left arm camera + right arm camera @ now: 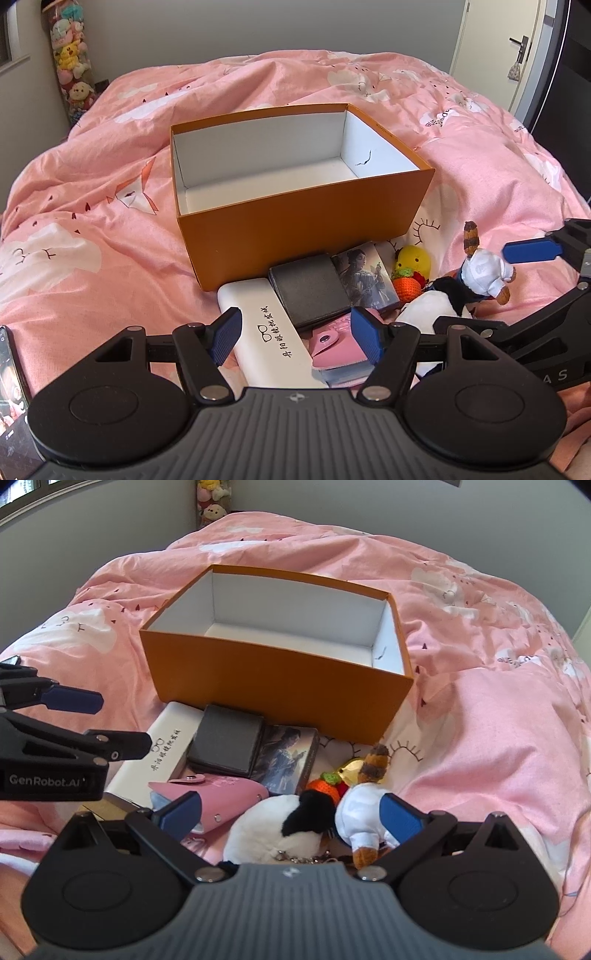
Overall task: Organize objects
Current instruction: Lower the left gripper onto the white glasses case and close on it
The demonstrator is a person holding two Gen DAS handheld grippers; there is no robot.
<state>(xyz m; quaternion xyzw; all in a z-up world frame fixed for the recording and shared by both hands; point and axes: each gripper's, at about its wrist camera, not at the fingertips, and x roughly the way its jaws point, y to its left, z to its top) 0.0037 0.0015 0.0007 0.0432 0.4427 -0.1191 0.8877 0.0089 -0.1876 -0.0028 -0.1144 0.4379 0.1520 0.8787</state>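
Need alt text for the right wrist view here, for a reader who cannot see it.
The open right gripper hovers low over two small plush toys: a black-and-white one and one in white clothing. Behind them lie flat cases and a card box, then an empty orange box on a pink duvet.

One orange box [306, 236], one white glasses case [266, 328], one black wallet [310, 291], one illustrated card box [365, 277], one pink card holder [218, 794], three plush toys, one crocheted keychain [410, 269], two grippers
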